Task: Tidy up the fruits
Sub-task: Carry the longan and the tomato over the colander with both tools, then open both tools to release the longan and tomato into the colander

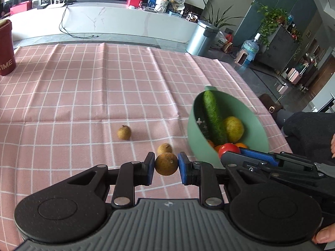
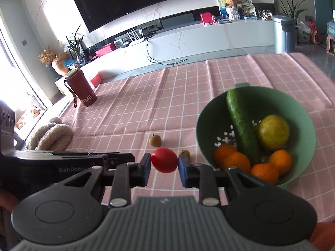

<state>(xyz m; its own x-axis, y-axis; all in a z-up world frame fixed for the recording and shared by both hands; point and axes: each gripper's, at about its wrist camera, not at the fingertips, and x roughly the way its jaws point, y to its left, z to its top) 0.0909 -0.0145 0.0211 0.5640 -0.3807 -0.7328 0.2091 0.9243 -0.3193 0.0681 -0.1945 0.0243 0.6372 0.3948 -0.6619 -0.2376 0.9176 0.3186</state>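
My left gripper (image 1: 166, 164) is shut on a brown longan (image 1: 166, 163), held above the pink checked cloth. Two more longans lie on the cloth, one just beyond the held one (image 1: 164, 148) and one further left (image 1: 124, 132). My right gripper (image 2: 164, 163) is shut on a red cherry tomato (image 2: 164, 160); it also shows in the left wrist view (image 1: 228, 149). The green colander bowl (image 2: 301, 113) stands to the right and holds a cucumber (image 2: 240, 121), a yellow-green fruit (image 2: 273, 131) and several oranges (image 2: 236, 161). The loose longans show in the right wrist view (image 2: 155, 140) (image 2: 185, 153).
A dark red bottle sleeve (image 2: 82, 89) stands at the cloth's far left corner. A beige knitted item (image 2: 52, 136) lies at the left edge. The table's far edge faces a TV console and a metal bin (image 1: 202, 37).
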